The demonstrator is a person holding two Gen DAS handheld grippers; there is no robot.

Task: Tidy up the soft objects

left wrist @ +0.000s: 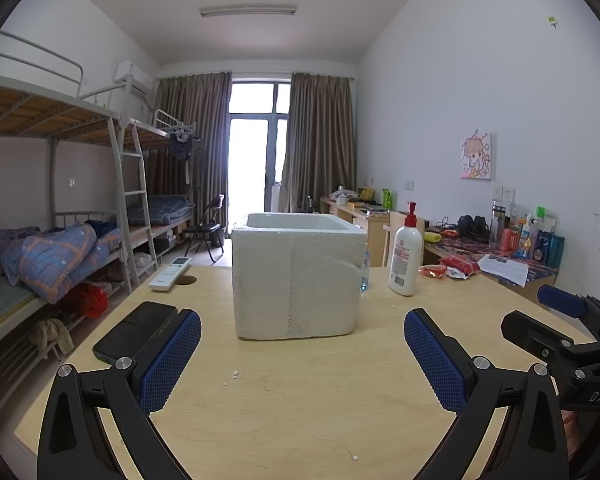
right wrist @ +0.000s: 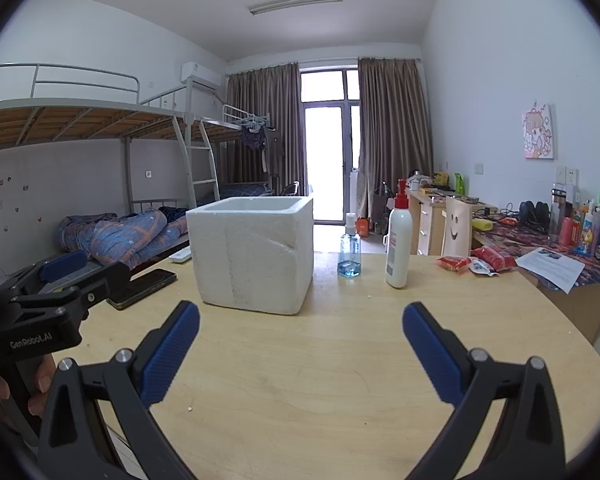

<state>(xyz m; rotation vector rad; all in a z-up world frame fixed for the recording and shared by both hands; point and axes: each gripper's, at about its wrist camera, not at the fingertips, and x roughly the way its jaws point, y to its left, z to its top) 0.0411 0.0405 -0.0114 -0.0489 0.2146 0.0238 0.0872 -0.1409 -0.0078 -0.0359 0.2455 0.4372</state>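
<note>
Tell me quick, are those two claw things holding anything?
Left gripper: open, holding nothing.
Right gripper: open, holding nothing.

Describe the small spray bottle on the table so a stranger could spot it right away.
Start at the white foam box in the middle of the wooden table. Just right of it stand two bottles; the small spray bottle is the shorter, clear one holding blue liquid, beside the taller white pump bottle.

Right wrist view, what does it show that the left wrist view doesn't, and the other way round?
Only the right wrist view shows the whole blue spray bottle and the smiley chair back. Only the left wrist view shows the round hole in the table. Both share the foam box, lotion bottle, phone, and both open grippers: left gripper, right gripper.
</note>
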